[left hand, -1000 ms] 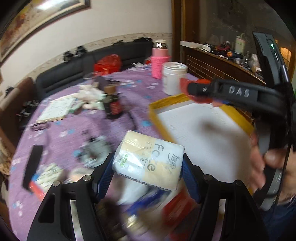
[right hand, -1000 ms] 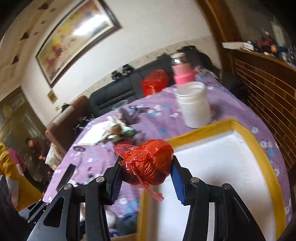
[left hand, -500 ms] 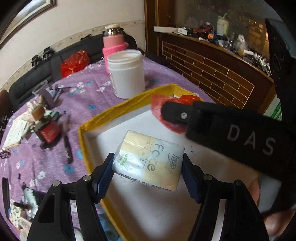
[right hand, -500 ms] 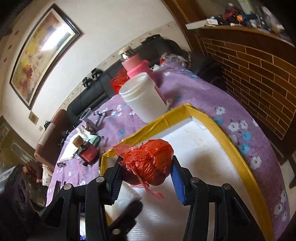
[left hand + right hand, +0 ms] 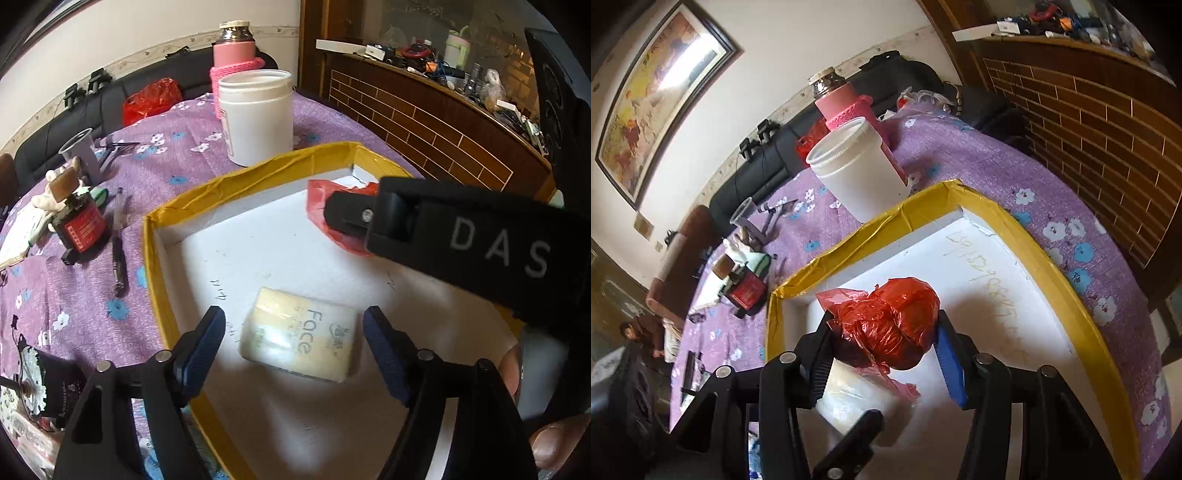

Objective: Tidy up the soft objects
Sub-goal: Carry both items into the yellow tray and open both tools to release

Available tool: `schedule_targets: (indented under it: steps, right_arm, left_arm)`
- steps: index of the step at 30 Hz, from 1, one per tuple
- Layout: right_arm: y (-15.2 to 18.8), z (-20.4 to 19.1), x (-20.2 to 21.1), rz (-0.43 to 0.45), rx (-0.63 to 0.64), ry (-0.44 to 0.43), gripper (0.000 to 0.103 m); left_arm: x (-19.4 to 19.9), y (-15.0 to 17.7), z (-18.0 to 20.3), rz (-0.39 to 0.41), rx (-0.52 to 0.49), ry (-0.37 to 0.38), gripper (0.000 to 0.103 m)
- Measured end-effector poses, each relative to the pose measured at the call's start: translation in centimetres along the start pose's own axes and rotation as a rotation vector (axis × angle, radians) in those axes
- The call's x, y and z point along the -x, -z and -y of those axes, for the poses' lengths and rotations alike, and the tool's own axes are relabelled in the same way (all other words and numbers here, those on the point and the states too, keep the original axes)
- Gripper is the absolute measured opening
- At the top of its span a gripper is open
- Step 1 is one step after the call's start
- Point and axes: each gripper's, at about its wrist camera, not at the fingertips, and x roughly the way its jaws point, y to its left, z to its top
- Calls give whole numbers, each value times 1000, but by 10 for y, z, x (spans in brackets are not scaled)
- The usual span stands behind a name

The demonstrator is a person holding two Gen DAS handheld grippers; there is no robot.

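On the left of the desk, covered in a purple flowered cloth [image 5: 92, 295], a small dark bottle with a red label [image 5: 79, 225] lies near a black pen [image 5: 118, 258]. Farther along stands a white plastic jar [image 5: 256, 114] with a pink bottle in a knitted sleeve [image 5: 234, 51] just behind it. The jar stands just beside the far rim of a shallow white tray edged in yellow tape [image 5: 192, 195]. Inside the tray, the soft pale-yellow packet of tissues printed "Face" [image 5: 301, 338] lies flat on the white floor. The left gripper [image 5: 293, 350] has its jaws spread wide on either side of the packet, apart from it. To the right, the right gripper [image 5: 882, 339] holds its jaws closed on a crumpled red plastic bag bundle [image 5: 892, 325], over the tray's far part; whether the bundle touches the floor is hard to tell. In the right wrist view, a pale packet just below the bundle is probably the same tissue packet. A brown tiled counter [image 5: 443, 122] cluttered with small things runs along the right
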Motion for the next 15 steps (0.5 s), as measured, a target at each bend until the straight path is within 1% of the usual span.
schedule_targets:
  steps: [2,3,4,6,10,15]
  right_arm:
    - [0,-4,6,18,16,3,61]
    - [0,-5,7,25,22,4,66]
    - [0,-7,10,37,26,10,68]
    - [-1,-7,16,63,28,13,68]
    - [-3,-7,29,109,18,-8,68]
    - [-5,-7,39,144,7,-19,68]
  left_arm:
    - [4,1,-3,11,9,-3,83]
    - [6,2,-4,16,15,2,84]
    - [8,3,-5,19,22,3,84]
    - [12,4,-7,20,29,5,85]
    - [23,9,-11,36,55,26,86]
    - [46,25,-14,59,68,54,86]
